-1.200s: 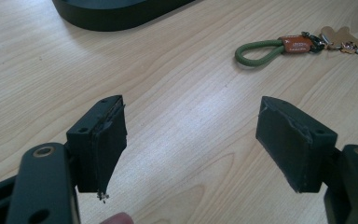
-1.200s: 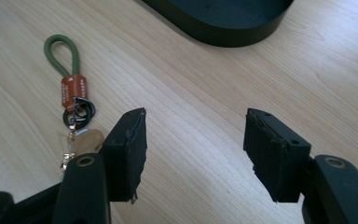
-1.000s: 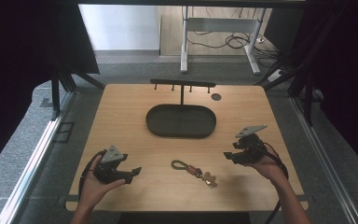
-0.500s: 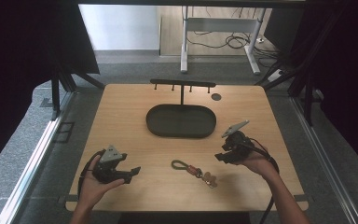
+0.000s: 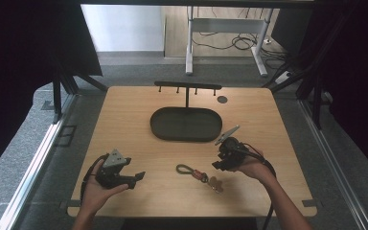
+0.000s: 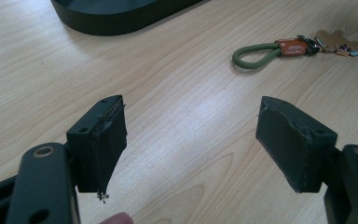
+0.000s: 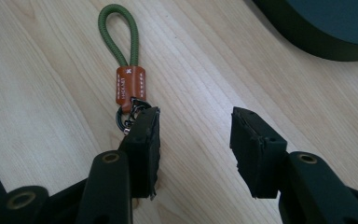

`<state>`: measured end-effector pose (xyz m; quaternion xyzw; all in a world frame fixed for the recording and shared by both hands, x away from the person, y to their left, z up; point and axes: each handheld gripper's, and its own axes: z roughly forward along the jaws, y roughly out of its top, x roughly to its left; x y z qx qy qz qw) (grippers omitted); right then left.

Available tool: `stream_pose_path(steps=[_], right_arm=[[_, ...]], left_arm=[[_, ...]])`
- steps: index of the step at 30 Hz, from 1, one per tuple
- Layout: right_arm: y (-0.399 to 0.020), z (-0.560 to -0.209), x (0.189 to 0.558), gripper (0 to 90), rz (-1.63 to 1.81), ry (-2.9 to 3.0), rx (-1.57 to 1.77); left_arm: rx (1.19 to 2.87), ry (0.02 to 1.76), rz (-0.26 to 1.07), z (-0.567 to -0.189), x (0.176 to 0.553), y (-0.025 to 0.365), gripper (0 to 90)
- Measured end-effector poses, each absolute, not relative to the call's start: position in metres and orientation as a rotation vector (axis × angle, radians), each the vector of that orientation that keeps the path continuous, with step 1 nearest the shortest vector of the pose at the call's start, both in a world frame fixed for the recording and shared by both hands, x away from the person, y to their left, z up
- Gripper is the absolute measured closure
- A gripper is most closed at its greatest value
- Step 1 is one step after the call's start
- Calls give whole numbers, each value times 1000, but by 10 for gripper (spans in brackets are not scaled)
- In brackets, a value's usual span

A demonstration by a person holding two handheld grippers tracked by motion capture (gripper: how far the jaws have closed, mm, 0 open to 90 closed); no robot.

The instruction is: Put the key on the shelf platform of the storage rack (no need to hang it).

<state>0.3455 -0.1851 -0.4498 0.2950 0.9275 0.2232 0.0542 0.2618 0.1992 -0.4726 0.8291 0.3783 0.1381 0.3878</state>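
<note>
A keyring with a green cord loop and an orange tag is seen lying flat on the bench, in front of a dark oval tray. The right hand-held gripper is held just beside its metal ring, jaws partly apart and just closing, nothing gripped. The left hand-held gripper is held wide open, well apart from it.

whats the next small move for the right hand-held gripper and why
Probably shift the right hand-held gripper sideways toward the keychain. Its jaws have just been closing with only bare table between them, and the keychain's orange tag and ring lie beside one jaw, not in the gap, so closing now would likely miss.
</note>
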Motion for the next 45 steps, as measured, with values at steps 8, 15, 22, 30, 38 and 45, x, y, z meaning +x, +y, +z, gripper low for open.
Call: stream_pose_path(steps=[8, 15, 22, 30, 38, 45], right_arm=[[-175, -458, 346, 548, 648, 2854, 865], [-167, -463, 345, 549, 629, 2878, 844], [-160, -466, 346, 550, 617, 2894, 827], [-152, -469, 344, 551, 608, 2914, 805], [-145, -472, 344, 551, 601, 2928, 782], [-137, -475, 345, 551, 594, 2945, 765]], left_arm=[[2110, 961, 350, -473, 262, 199, 247], [2111, 956, 348, -472, 261, 197, 247], [2112, 956, 349, -473, 261, 196, 247], [2118, 953, 346, -473, 261, 196, 247], [2114, 954, 348, -473, 261, 196, 247], [2116, 955, 347, -473, 261, 196, 248]])
